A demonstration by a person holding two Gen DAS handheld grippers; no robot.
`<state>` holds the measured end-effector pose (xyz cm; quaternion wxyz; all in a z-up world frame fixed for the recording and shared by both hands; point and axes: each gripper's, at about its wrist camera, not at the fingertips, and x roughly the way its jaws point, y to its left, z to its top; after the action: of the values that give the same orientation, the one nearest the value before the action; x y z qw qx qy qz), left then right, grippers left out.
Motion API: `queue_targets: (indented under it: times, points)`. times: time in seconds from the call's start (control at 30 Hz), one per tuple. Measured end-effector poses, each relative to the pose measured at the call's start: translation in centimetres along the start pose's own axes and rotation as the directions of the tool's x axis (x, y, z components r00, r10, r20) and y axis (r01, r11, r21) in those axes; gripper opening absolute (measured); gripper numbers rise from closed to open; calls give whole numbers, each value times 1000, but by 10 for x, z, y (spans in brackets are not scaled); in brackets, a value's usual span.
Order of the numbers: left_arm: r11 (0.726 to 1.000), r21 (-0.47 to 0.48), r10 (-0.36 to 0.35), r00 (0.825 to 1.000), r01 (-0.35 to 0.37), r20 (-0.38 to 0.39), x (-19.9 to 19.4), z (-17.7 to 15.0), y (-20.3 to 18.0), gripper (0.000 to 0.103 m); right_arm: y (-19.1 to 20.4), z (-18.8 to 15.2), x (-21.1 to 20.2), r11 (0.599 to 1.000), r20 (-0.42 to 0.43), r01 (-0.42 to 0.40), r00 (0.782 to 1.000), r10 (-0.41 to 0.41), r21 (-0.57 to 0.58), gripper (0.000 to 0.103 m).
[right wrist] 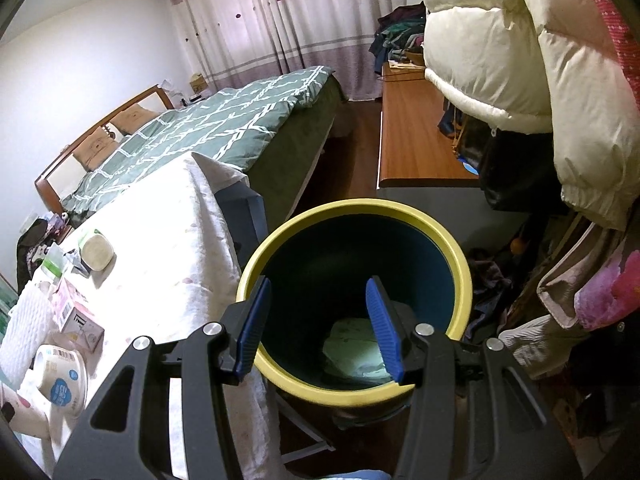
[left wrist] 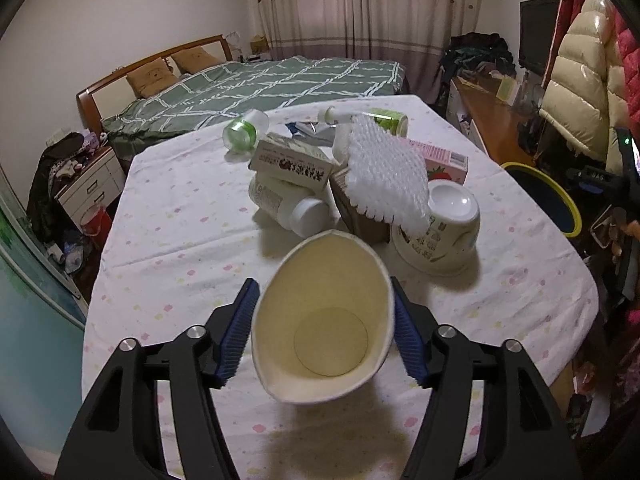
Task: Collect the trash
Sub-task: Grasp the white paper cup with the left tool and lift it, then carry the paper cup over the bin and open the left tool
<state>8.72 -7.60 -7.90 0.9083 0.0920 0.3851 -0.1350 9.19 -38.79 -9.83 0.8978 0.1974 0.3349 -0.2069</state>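
1. Left gripper (left wrist: 324, 326) has a paper cup (left wrist: 324, 316) between its two blue pads, up above the table (left wrist: 180, 216). The cup is squashed into an oval and its open mouth faces the camera. Both pads sit against the cup's sides, so the cup is gripped.
2. Right gripper (right wrist: 318, 326) holds nothing. Its blue pads stand apart with a wide gap between them.
3. The right gripper hangs over the trash bin (right wrist: 460, 264), which has a yellow rim and a dark inside. Something pale and crumpled (right wrist: 356, 350) lies at the bottom of the bin.
4. The bin stands on the floor just beside the table's edge.
5. More trash sits in a pile on the table past the cup: a white bottle (left wrist: 288, 206) on its side, a box with red print (left wrist: 292, 164) resting on it, a piece of white bubble wrap (left wrist: 386, 174), an upside-down white bowl (left wrist: 440, 232), a pink box (left wrist: 444, 162) and a small green jar (left wrist: 240, 134).
6. The table has a white cloth with little coloured spots.
7. A bed with a green blanket (left wrist: 272, 88) is behind the table.
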Motion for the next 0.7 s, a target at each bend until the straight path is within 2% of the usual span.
queue_targets:
  times: [0.07,0.2,0.27,0.4,0.5,0.6,0.7]
  points:
    - [1000,4,1,1000,-1,-6,4,-1,-1,66,1,-1,-1,1000,0,-5,1000,5,-2,48]
    - [1000,-17,-21,1000,21,2,3,3,2,58,0,-1,-5,1000,8,-13,1000,13,0,48]
    - [1000,1,-30,999,30,23,-5,7,-1,55,-3,-1,-10,1000,16,-17,1000,17,5,48]
    - [994,63,-95,994,91,59,-32,20,-16,54,-7,-1,-21,1000,34,-28,999,28,7,48]
    - [983,124,-147,984,134,102,-54,36,-38,54,-11,-1,-30,999,49,-32,998,32,7,48]
    - [954,195,-256,958,228,129,-65,59,-70,54,-18,-2,-40,1000,69,-17,997,17,5,48]
    - [927,246,-321,939,284,123,-57,77,-103,54,-27,-2,-50,1000,92,11,996,-11,8,50]
